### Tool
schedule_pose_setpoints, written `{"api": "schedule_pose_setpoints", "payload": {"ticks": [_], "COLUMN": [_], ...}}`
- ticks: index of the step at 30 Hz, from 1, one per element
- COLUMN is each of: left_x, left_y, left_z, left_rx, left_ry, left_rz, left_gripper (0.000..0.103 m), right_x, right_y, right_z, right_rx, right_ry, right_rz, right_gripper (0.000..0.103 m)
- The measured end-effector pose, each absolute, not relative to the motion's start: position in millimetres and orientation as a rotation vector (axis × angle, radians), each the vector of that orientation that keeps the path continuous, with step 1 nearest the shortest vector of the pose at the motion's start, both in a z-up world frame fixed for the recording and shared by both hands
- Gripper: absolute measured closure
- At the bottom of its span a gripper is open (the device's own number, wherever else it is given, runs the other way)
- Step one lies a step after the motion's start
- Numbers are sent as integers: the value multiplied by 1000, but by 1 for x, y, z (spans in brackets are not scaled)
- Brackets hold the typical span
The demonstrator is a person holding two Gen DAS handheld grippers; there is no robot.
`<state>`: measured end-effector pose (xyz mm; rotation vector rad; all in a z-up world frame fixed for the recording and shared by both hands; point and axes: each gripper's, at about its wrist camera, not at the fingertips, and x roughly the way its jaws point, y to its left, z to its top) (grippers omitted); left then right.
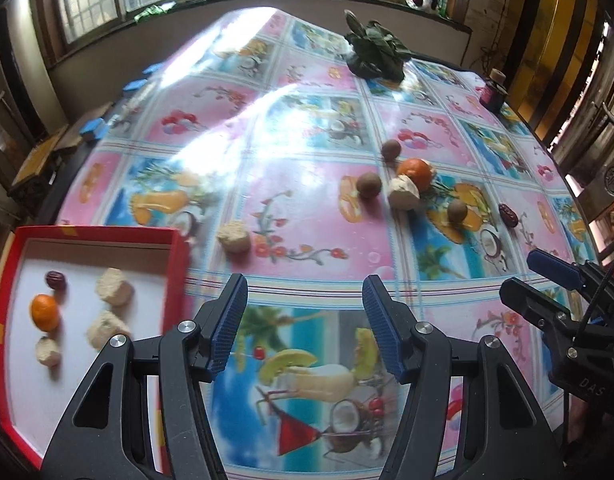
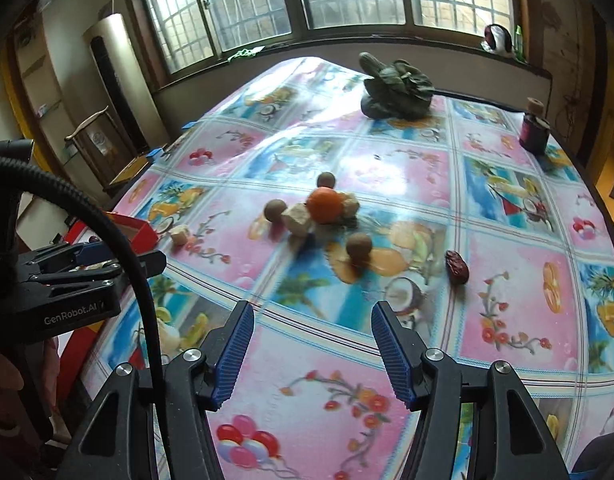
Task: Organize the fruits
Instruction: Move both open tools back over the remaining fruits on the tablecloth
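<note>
Both tools hover above the tabletop, which is covered in a glossy cloth printed with fruit and drinks. The left tool has its blue ribbed pads apart with nothing between them; the right tool is likewise parted and empty. A red tray with a white floor sits at the left edge, holding a small orange, a dark red date and three pale, rough-cut chunks. Mid-table lies a loose cluster: another orange, pale chunks touching it, three round brown fruits nearby, and a wrinkled date apart to the right.
</note>
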<state>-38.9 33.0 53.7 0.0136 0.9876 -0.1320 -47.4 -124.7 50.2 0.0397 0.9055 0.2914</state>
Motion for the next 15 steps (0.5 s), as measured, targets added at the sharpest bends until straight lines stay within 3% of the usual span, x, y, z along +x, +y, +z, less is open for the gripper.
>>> {"api": "schedule_pose_setpoints", "payload": {"ticks": [15], "left_x": [40], "left_y": [-6], "left_z": [31], "left_rx": [168], "left_ry": [1068], "left_rz": [-300], "left_gripper": [43], "right_x": [-23], "right_y": [-153], "right_z": [36], "right_rx": [75], "right_ry": [929], "right_rz": [275], "right_gripper": [44]}}
